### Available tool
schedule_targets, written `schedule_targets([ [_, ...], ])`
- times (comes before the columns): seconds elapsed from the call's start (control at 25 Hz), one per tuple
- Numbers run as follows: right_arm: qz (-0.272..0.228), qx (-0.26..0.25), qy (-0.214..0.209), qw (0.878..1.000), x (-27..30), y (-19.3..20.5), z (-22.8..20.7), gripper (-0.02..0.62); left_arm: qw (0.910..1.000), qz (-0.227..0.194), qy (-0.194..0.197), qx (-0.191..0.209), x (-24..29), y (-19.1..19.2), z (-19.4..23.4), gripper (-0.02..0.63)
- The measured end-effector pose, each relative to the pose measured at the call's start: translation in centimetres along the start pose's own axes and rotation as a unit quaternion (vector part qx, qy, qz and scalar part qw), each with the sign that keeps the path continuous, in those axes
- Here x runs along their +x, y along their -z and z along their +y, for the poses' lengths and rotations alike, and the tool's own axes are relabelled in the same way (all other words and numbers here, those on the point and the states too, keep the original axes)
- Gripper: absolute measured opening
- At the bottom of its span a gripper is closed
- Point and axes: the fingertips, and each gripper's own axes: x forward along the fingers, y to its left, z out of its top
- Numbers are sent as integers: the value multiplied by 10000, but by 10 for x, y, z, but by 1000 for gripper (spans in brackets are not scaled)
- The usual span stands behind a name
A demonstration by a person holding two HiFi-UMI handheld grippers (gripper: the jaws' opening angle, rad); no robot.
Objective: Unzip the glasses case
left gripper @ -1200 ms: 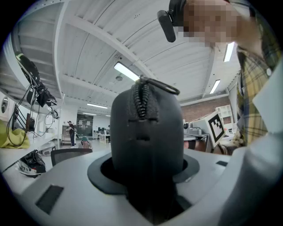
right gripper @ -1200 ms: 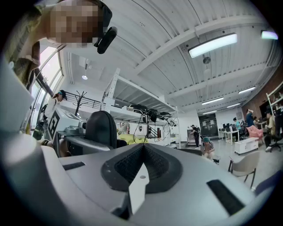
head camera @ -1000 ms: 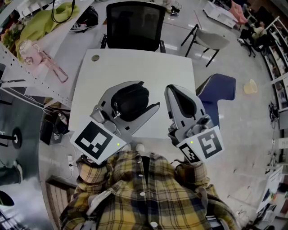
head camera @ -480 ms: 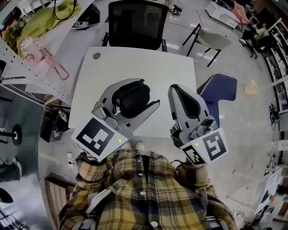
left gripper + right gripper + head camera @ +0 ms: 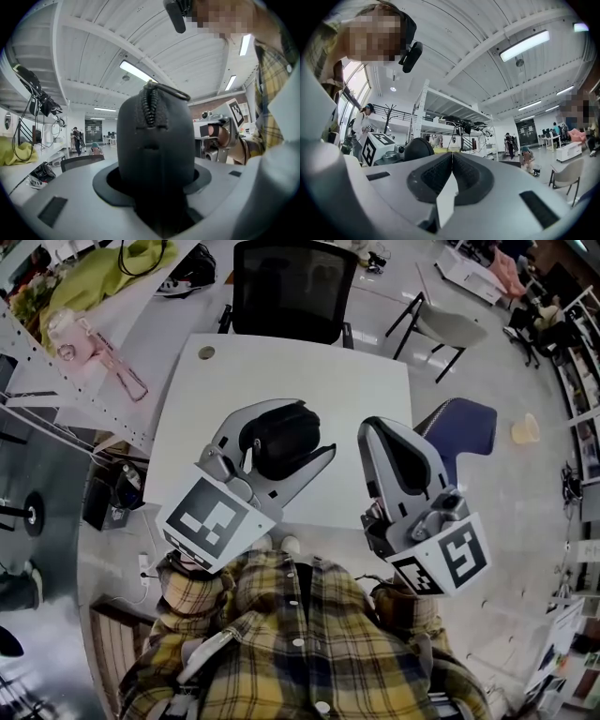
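Over a white table in a workroom, with a black chair at 12 o'clock, the left gripper clamps the black case. The case's lower end is buried between the jaws. Its zip looks shut and the contents are unseen. At 3 o'clock, the right gripper has its jaws pressed together, empty.

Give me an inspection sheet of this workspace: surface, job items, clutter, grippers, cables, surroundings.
Surface: white table, one round cap near its far corner.
Job's things: black case, zip closed.
Clutter: nothing seen on the table.
Grippers: left gripper shut on the case; right gripper shut, empty.
Cables: cables hang at the left shelving.
Surroundings: black chair, grey chair, blue seat, cup on the floor.
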Motion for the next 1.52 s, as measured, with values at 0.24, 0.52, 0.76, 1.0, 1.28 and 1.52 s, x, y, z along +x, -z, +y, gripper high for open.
schedule_targets([
  [0.24, 25, 91, -95, 9999, -2, 2, -3, 0, 9999, 23, -90, -82, 3, -1, 0, 247],
  [0.52, 10, 132, -372, 9992, -4, 1, 5, 0, 9997, 116, -207, -106, 4, 5, -6, 247],
  [0.76, 31, 270, -396, 9988, 3, 9, 8, 0, 9998, 151, -114, -38, 2, 10, -3, 247],
  [1.0, -16, 292, -289, 9992, 38, 10, 14, 0, 9998, 129, -82, -85, -7, 17, 36, 247],
  [1.28, -20, 183, -211, 9996, 104, 14, 29, 0, 9994, 199, 254, 96, -17, 27, 93, 247],
  [1.52, -30, 143, -140, 9998, 147, 19, 45, 0, 9990, 249, 315, 188, -29, 37, 136, 247],
])
